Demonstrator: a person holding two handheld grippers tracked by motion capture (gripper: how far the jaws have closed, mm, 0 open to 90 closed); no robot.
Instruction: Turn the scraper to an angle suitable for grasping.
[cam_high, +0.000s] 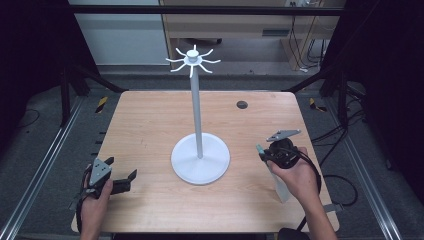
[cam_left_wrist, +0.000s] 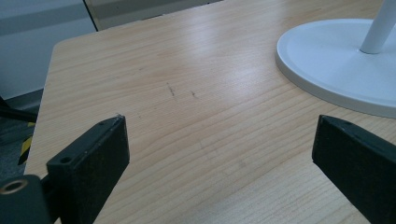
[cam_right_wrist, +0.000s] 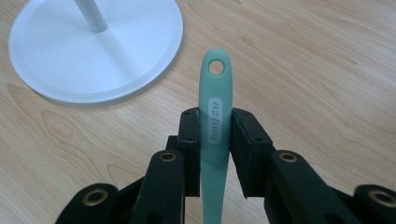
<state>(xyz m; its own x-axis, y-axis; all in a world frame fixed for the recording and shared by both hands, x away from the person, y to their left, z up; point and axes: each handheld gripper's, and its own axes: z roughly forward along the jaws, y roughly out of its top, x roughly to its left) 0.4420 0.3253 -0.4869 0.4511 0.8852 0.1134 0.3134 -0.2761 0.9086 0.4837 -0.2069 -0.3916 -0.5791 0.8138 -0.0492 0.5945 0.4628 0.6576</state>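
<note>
Right gripper (cam_right_wrist: 215, 135): jaws clamped on the mint-green handle (cam_right_wrist: 215, 107) of a utensil, one pad pressing each flat side. The handle tip with its hanging hole sticks out past the pads; printed lettering sits between them, too blurred to read with confidence. The lower handle runs down between the gripper's links and is cut off at the bottom edge of the right gripper view. In the high view the right gripper (cam_high: 270, 152) sits raised above the table, with a pale, translucent blade (cam_high: 281, 187) trailing back under the right hand (cam_high: 295, 175); the hand covers the join of blade and handle, and the blade's exact shape is hard to make out.

Left gripper (cam_left_wrist: 219, 154): jaws wide apart, nothing between them but bare table (cam_left_wrist: 187, 93). Both jaws are cut off by the frame edges in the left gripper view. In the high view the left gripper (cam_high: 122, 180) lies low at the table's near edge, held by the left hand (cam_high: 95, 200).

Beyond and between the two grippers stands the white rack (cam_high: 200, 155): round base, thin pole, a crown of hooks (cam_high: 192, 60) at top. The base lies just ahead of the handle tip, apart from it. Past the right gripper, a dark round grommet (cam_high: 242, 104) sits in the tabletop.
</note>
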